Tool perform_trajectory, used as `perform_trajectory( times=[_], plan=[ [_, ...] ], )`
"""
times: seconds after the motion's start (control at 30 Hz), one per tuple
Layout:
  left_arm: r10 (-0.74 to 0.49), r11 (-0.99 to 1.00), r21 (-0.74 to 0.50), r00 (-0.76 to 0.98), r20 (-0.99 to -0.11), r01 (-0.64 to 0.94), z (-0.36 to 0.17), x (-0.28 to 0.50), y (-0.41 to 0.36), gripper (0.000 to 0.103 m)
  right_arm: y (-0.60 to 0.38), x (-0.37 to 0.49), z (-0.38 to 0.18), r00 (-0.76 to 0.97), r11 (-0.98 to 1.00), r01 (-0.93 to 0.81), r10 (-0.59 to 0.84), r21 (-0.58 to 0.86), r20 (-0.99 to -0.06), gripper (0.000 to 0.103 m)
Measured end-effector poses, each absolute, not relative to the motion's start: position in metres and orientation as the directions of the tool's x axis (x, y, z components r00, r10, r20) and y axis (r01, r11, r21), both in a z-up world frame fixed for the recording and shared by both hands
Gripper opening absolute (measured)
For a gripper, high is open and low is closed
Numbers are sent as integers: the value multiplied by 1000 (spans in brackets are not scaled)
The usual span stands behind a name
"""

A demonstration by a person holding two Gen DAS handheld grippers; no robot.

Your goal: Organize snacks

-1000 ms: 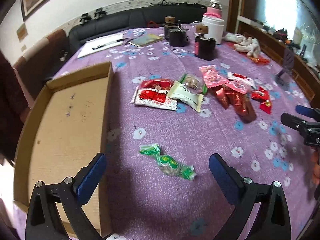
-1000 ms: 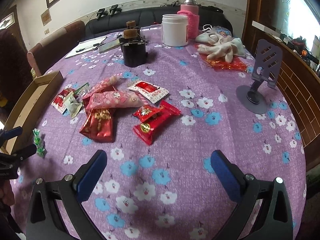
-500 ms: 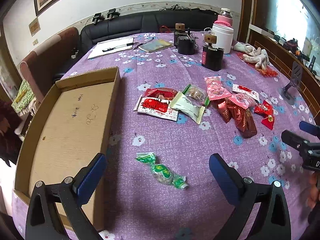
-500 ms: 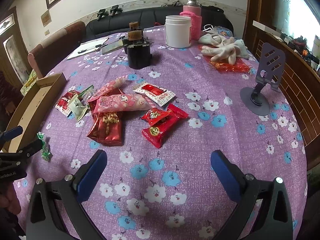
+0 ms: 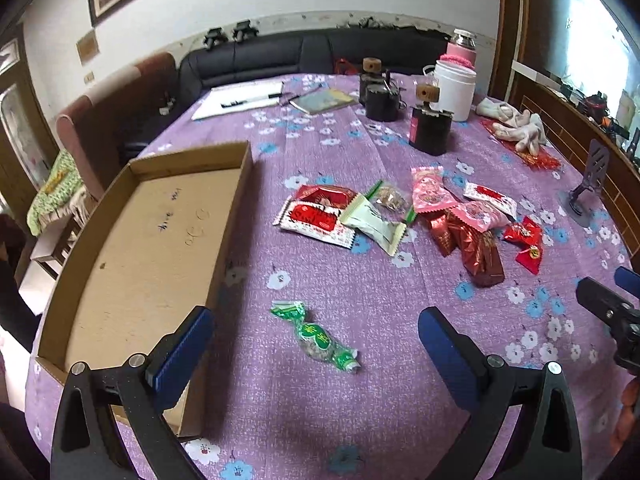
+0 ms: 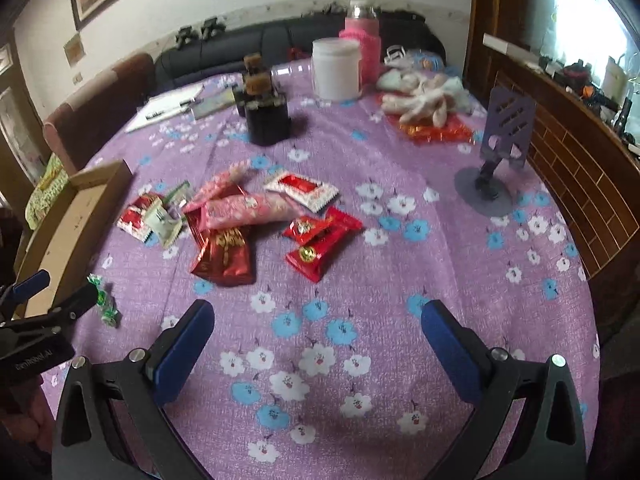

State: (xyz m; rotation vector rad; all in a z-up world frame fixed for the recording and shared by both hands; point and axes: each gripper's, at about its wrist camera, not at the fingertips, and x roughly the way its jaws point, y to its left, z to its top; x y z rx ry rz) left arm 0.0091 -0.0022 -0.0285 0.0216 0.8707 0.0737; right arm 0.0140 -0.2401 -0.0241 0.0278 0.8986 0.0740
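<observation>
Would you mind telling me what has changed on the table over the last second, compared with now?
Only the cameras shifted. The left gripper drew back and rose, so the green candy sits farther ahead between its open fingers; the right gripper pulled back slightly too. Nothing was grasped or released. The cardboard box has nothing in it, and the snack pile lies where it was.

Left claw (image 5: 314, 344), right claw (image 6: 316, 336) — black frames, blue pads, silver screws.
</observation>
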Motion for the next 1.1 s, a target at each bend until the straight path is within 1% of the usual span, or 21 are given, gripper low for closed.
perform_trajectory(
  times=[0.1, 0.23, 0.33, 0.5, 1.1],
  plan=[
    [70, 997, 40, 644, -762, -61, -27, 2, -1, 103, -244, 7, -26, 633, 998, -34, 69, 61, -771, 103],
    [79, 997, 50, 666, -742, -62, -24, -2, -3, 103, -251, -5, -26, 633, 993, -9, 98, 120, -768, 103],
    [78, 997, 49, 670, -738, -62, -24, -3, -4, 103, -248, -7, -26, 632, 996, -9, 71, 84, -771, 103],
    [93, 996, 66, 669, -737, -65, -27, -3, -5, 103, -243, -5, -25, 640, 997, -21, 73, 77, -765, 103],
    [93, 995, 50, 664, -742, -83, -33, 3, 3, 103, -236, 9, -37, 628, 998, -8, 50, 57, -776, 103]
  ],
)
